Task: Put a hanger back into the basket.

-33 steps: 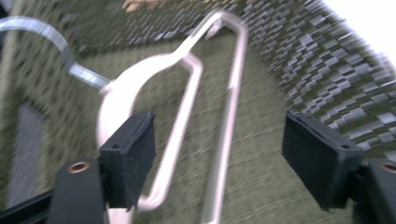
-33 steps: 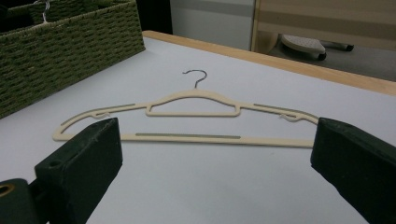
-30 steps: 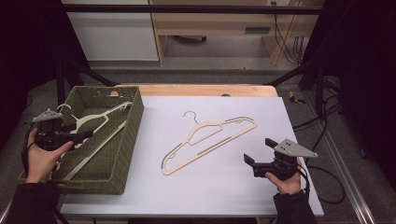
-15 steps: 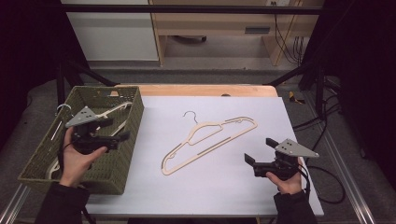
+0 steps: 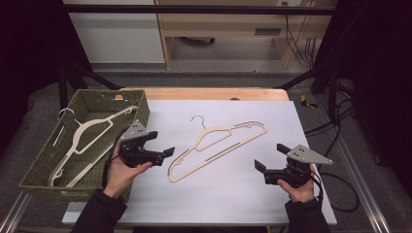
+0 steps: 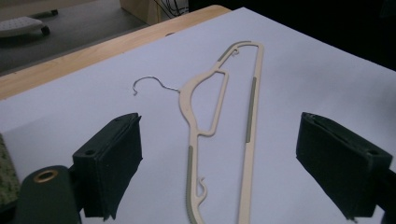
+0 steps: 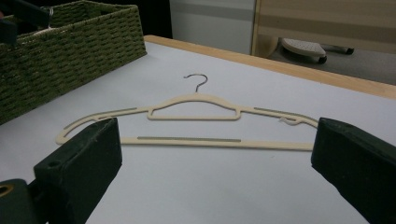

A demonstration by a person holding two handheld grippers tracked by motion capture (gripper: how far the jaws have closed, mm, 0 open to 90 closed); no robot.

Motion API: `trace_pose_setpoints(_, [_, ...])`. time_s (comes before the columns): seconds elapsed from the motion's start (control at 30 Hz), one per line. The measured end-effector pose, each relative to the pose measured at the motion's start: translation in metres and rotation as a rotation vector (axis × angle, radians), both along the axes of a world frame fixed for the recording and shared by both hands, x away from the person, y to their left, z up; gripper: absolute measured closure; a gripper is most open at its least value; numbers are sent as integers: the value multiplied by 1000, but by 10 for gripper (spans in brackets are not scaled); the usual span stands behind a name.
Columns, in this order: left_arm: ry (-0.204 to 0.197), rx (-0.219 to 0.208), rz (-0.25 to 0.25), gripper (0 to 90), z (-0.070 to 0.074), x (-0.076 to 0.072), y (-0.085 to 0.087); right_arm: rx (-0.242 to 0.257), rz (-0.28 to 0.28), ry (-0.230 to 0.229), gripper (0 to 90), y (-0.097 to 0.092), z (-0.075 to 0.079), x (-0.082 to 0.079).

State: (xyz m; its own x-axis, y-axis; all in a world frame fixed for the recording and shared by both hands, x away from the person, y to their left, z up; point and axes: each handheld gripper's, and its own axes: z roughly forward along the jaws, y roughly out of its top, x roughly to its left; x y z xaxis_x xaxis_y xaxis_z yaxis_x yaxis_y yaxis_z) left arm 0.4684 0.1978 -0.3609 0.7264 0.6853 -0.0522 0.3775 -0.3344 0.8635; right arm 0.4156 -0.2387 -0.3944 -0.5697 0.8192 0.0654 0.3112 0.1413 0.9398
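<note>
A cream plastic hanger (image 5: 214, 131) with a metal hook lies flat and slanted in the middle of the white tabletop. It also shows in the left gripper view (image 6: 189, 107) and the right gripper view (image 7: 194, 99). My left gripper (image 5: 160, 144) hovers just left of the hanger's lower end, beside the basket. It points at the hanger; its jaws (image 6: 222, 135) have just been opening and stand wide with nothing between them. My right gripper (image 5: 270, 156) rests open and empty at the front right (image 7: 215, 140), facing the hanger. A second cream hanger (image 5: 80, 138) lies inside the basket.
A green woven basket (image 5: 104, 92) stands at the table's left edge and shows in the right gripper view (image 7: 70, 42). A wooden strip (image 5: 214, 93) borders the far side of the white top. Cables hang off the right side.
My left hand has come out from over the basket and moved right, onto the white top beside the hanger. The right hand and both hangers have stayed where they were.
</note>
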Motion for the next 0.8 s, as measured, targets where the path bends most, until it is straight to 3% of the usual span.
trace_pose_setpoints(0.07, [12, 14, -10, 151, -8, 5, -12, -2, -1, -2, 25, -1, 0, 0])
trace_pose_setpoints(0.33, [47, 30, 3, 209, -29, 20, -26, -1, 1, 1, 27, 0, 0, 0])
trace_pose_setpoints(0.57, [73, 77, 9, 241, -47, 31, -38, -1, 5, 4, 27, 0, -1, 0])
trace_pose_setpoints(0.63, [80, 111, 3, 232, -50, 33, -45, -1, 7, 4, 27, 0, -2, 0])
trace_pose_setpoints(0.67, [100, 112, -7, 238, -56, 35, -53, 0, 8, 5, 27, 0, -2, 0])
trace_pose_setpoints(0.77, [101, 133, -8, 247, -62, 37, -59, 1, 8, 5, 27, 0, -2, 0])
trace_pose_setpoints(0.8, [125, 133, -12, 249, -67, 41, -62, 2, 11, 4, 28, 0, -2, 0])
